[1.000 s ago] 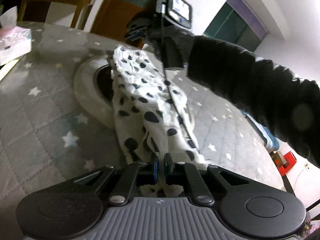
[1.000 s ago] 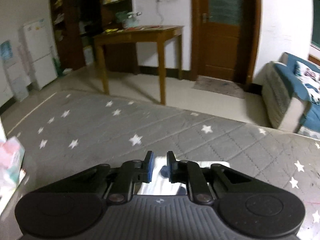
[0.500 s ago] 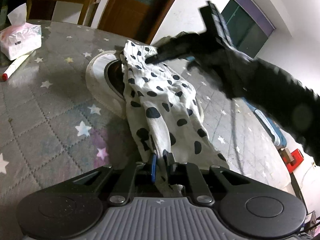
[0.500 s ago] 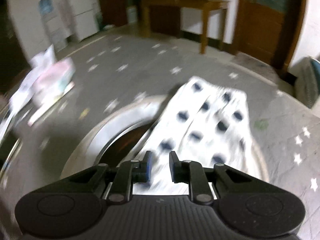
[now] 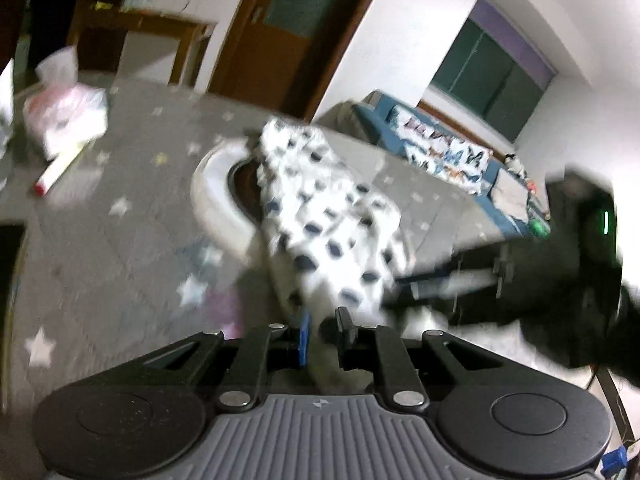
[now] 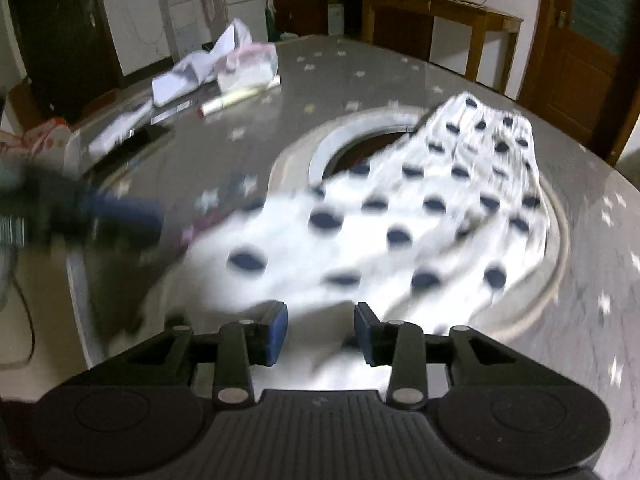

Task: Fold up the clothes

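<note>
Garment (image 6: 420, 216), white with dark polka dots, lies draped over round turntable ring (image 6: 556, 248) on star-print tabletop (image 5: 92, 240), near end hanging toward both tools. Left gripper (image 5: 322, 334): fingers narrow, cloth bunched between, looks pinched; blur leaves slight doubt. Right gripper (image 6: 321, 332): fingers wide apart, nothing held, poised over near hem. Advice: lower right onto hem edge, close on single layer, level with left, then pull taut before folding. Tissue pack (image 6: 248, 68) well apart, far side.

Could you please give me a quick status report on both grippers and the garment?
Left gripper shut on white dark-spotted cloth garment. Right gripper open, jaws over its near edge. Garment draped across round grey ring. Nothing blocking.
</note>
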`<state>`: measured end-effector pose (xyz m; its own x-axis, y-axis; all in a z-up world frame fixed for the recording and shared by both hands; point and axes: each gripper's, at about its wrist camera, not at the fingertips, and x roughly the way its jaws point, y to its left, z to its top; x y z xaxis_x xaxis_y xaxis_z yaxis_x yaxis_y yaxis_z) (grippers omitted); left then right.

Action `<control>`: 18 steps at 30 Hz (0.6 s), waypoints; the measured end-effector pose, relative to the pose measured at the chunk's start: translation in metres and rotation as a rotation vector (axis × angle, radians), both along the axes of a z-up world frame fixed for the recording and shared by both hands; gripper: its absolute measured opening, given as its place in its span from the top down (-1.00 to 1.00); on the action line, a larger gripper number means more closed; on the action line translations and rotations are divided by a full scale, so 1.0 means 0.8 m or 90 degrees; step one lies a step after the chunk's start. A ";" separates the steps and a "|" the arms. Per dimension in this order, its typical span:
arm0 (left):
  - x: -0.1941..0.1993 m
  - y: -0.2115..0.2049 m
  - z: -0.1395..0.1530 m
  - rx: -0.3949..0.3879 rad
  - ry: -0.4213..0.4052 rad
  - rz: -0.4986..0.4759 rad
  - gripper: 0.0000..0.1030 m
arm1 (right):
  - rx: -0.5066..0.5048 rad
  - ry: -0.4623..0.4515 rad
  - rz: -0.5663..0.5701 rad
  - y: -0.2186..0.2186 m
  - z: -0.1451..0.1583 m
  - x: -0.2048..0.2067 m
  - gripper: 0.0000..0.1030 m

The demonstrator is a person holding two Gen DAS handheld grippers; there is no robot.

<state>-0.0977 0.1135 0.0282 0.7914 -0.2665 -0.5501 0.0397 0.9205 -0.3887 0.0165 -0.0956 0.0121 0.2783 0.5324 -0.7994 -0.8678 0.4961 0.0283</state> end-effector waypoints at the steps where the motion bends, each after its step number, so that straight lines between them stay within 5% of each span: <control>1: 0.007 -0.007 0.003 0.005 -0.010 -0.009 0.71 | -0.004 -0.007 0.002 -0.004 -0.005 -0.008 0.25; 6: 0.050 -0.035 -0.005 0.029 -0.011 -0.042 0.71 | 0.016 -0.013 -0.023 -0.026 -0.016 -0.025 0.24; 11: 0.079 -0.033 -0.036 0.064 0.049 -0.032 0.71 | 0.057 0.009 -0.044 -0.047 -0.009 -0.016 0.24; 18: 0.077 -0.020 -0.051 0.044 0.074 -0.022 0.71 | 0.107 -0.001 -0.177 -0.087 0.000 0.071 0.27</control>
<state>-0.0359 0.0973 -0.0126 0.7123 -0.2508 -0.6555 0.0298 0.9440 -0.3287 0.0735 -0.1652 0.0124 0.4326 0.5599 -0.7066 -0.6998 0.7027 0.1284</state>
